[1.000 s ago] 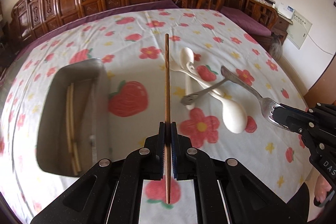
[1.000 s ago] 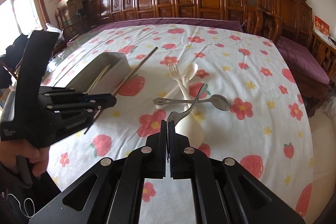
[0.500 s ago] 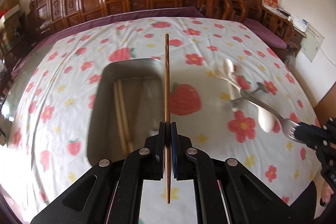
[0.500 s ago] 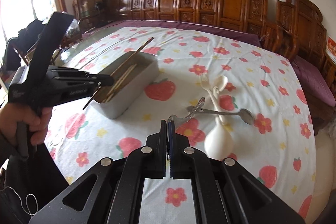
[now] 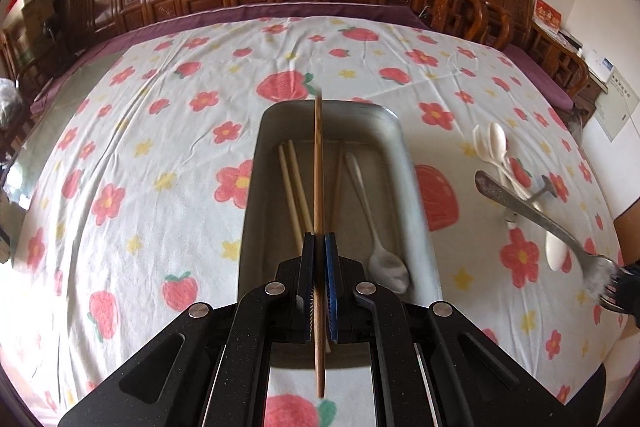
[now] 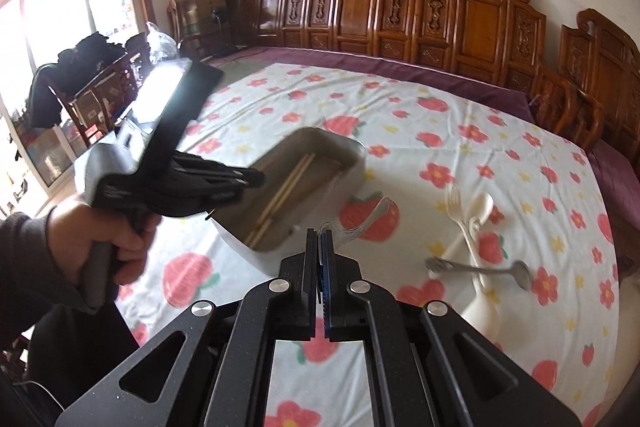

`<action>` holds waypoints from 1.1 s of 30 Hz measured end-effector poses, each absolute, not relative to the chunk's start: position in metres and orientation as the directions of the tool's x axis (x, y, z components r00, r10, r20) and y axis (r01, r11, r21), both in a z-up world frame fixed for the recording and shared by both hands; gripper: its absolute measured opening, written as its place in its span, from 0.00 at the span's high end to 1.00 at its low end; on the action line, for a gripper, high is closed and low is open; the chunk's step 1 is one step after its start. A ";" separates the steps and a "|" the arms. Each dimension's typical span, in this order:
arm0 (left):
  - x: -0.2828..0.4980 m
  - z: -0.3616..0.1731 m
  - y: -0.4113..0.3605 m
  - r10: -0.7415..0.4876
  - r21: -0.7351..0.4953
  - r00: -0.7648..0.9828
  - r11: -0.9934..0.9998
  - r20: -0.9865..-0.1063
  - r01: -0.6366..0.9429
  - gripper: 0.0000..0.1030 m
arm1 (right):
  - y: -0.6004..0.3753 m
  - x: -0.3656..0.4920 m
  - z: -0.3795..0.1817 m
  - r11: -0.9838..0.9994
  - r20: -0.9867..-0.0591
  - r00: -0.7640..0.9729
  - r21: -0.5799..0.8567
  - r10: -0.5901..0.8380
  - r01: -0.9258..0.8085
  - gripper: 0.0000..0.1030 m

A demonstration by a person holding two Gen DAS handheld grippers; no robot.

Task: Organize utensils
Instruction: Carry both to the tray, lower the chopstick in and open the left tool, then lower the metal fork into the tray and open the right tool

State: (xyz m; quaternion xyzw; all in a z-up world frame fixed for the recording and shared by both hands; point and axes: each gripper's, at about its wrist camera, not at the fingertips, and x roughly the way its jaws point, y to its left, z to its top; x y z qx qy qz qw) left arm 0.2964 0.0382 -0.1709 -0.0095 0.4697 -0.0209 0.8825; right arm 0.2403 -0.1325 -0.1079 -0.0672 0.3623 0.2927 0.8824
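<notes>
My left gripper [image 5: 319,241] is shut on a dark brown chopstick [image 5: 318,167] that runs lengthwise above the steel tray [image 5: 394,131]. In the tray lie two pale chopsticks [image 5: 294,187] and a metal spoon [image 5: 372,219]. My right gripper [image 6: 319,235] is shut on the tines of a metal fork [image 6: 360,219], whose handle curves up ahead of it, just right of the tray [image 6: 352,151]. The same fork [image 5: 532,207] shows at the right of the left wrist view. In the right wrist view a hand [image 6: 108,239] holds the left gripper [image 6: 256,179] over the tray's near end.
On the flowered tablecloth right of the tray lie a white plastic fork and spoon [image 6: 464,215], a metal spoon [image 6: 480,269] and a white ladle [image 6: 484,311]. Carved wooden chairs [image 6: 400,7] line the far side. The table edge runs close on the right.
Both grippers have moved left across the table. The left one, with its chopstick, now hangs over the tray instead of beside it. The fork has followed, away from the loose utensils.
</notes>
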 end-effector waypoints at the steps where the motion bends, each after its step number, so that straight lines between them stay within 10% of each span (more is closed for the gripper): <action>1: 0.299 -0.172 0.040 -0.046 -0.038 0.557 0.999 -0.829 0.027 0.96 | -0.128 0.241 -0.106 0.817 -0.677 0.565 0.095 0.472 -0.568 0.97; 33: 0.287 -0.138 0.094 -0.102 -0.082 0.664 0.995 -0.741 0.061 0.79 | -0.039 0.306 -0.129 0.777 -0.701 0.515 0.087 0.493 -0.624 0.97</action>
